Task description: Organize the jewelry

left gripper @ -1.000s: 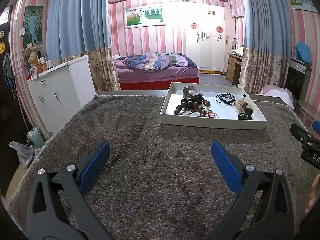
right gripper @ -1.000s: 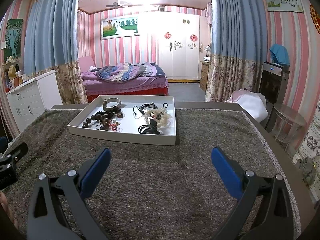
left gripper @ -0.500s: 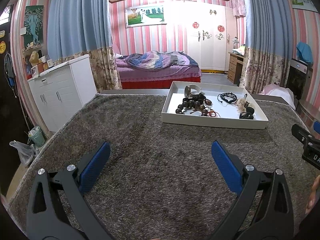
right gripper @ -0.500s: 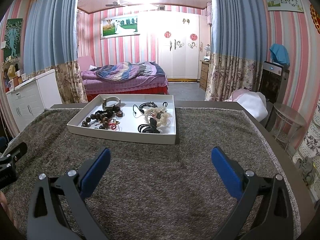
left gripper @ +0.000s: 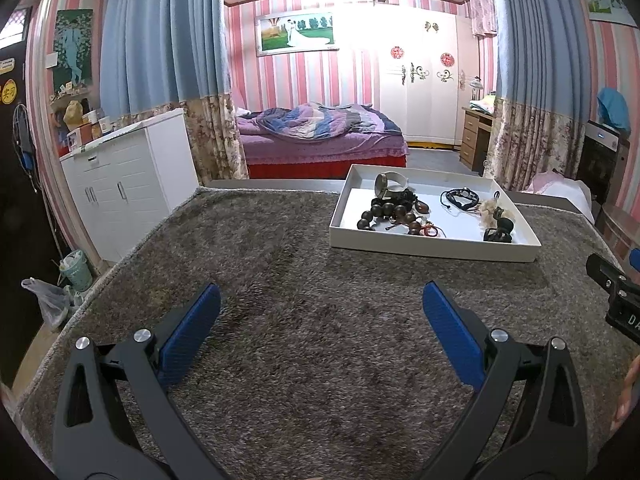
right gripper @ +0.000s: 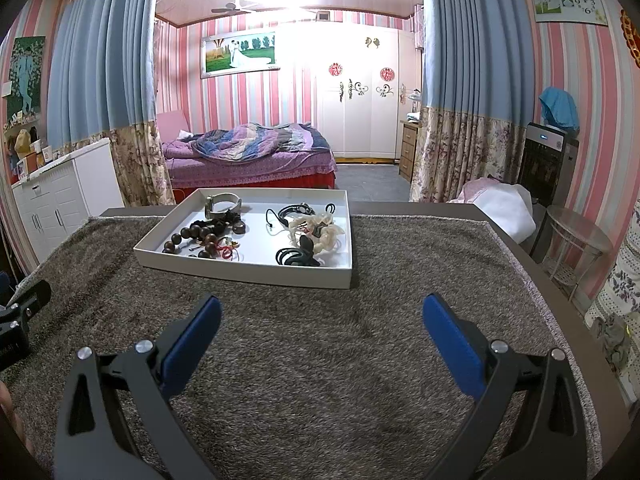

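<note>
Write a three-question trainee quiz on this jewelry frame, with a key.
1. True or false: the left tool is open and holds nothing.
2. In the right wrist view, which lies nearer the tray's left wall: (a) the dark bead bracelet or (b) the cream scrunchie?
3. What covers the table under the tray?

Key: 1 true. 2 (a). 3 A grey-brown shaggy carpet.
</note>
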`<state>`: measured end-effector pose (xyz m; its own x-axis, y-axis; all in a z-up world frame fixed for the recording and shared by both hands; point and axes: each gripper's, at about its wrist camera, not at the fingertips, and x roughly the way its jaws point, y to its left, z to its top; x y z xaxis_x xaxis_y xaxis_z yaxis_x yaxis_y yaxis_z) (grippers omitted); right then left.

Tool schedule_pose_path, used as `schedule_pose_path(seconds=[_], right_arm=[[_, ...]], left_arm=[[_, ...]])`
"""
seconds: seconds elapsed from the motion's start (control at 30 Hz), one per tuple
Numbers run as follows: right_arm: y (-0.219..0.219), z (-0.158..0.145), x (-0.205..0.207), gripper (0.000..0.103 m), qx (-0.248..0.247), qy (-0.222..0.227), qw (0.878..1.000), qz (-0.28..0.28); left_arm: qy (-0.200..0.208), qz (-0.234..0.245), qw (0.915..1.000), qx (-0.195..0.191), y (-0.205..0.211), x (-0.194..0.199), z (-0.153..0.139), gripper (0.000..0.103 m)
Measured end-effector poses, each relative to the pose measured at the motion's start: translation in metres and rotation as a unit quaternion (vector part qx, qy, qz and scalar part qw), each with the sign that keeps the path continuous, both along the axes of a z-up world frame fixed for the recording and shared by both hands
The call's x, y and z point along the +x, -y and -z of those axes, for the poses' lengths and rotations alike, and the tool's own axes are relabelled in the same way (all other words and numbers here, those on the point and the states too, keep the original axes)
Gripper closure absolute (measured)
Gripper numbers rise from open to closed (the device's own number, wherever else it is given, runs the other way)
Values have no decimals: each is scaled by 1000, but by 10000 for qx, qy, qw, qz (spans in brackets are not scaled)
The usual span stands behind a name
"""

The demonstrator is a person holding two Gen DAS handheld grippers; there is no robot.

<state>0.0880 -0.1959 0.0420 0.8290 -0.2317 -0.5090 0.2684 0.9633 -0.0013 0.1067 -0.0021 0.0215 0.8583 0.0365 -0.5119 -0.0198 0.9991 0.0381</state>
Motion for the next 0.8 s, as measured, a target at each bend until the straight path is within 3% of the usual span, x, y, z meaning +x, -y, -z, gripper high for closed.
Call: schedule_pose_path(seconds=[0.8], right_arm=[[1, 0, 0, 2, -3, -7, 10000, 12]], left_arm=[[19, 75, 9999, 71, 1, -2, -2, 3]])
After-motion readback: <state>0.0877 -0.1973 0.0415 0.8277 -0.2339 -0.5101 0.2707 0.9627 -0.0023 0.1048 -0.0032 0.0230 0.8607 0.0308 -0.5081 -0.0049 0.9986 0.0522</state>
